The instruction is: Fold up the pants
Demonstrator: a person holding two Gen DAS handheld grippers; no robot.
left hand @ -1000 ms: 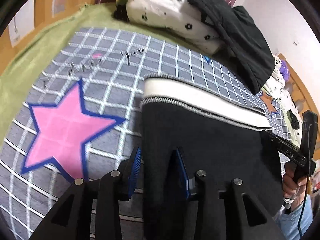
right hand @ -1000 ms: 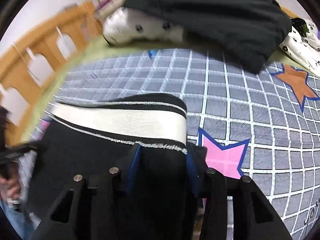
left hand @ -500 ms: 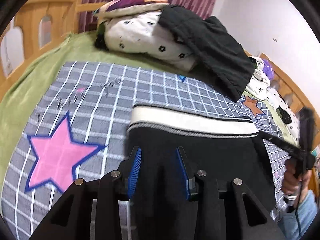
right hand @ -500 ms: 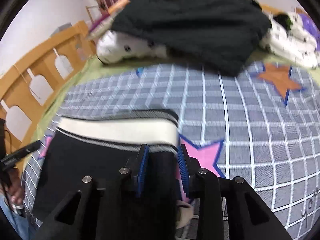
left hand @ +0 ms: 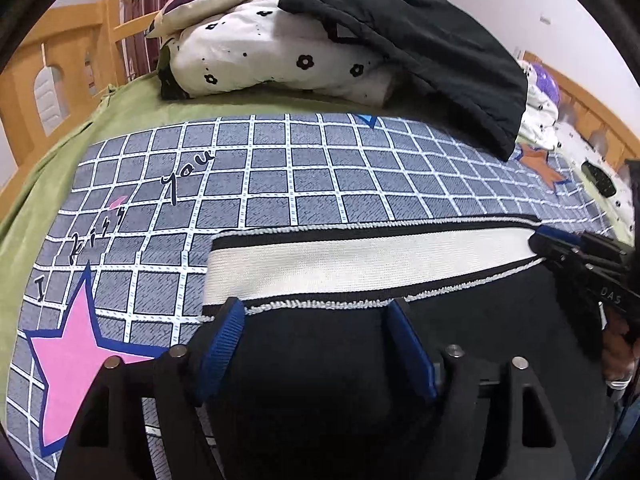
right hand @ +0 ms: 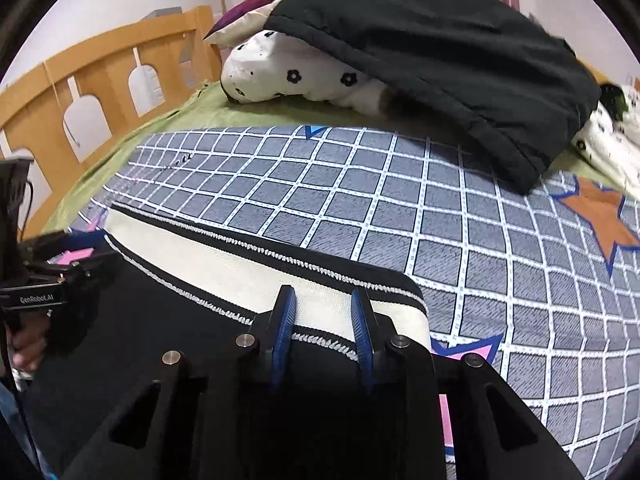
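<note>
Black pants (left hand: 340, 360) with a white, black-edged waistband (left hand: 360, 264) lie flat on the checked bed cover. My left gripper (left hand: 316, 312) is open over the black cloth just below the waistband's left end, jaws wide apart. My right gripper (right hand: 324, 304) is over the waistband's right end (right hand: 360, 304), jaws partly apart with cloth between them; it also shows at the right of the left wrist view (left hand: 560, 244). The left gripper shows at the left of the right wrist view (right hand: 80, 256).
A grey-blue checked cover (left hand: 320, 176) with pink (left hand: 68, 364) and orange (right hand: 600, 212) stars lies on a green sheet. A black jacket (right hand: 440, 40) drapes over flowered pillows (left hand: 272, 56) at the back. A wooden bed rail (right hand: 80, 80) runs along the left.
The left gripper's jaws have opened wider. Both grippers have moved forward toward the waistband, and the pants now lie flatter on the cover.
</note>
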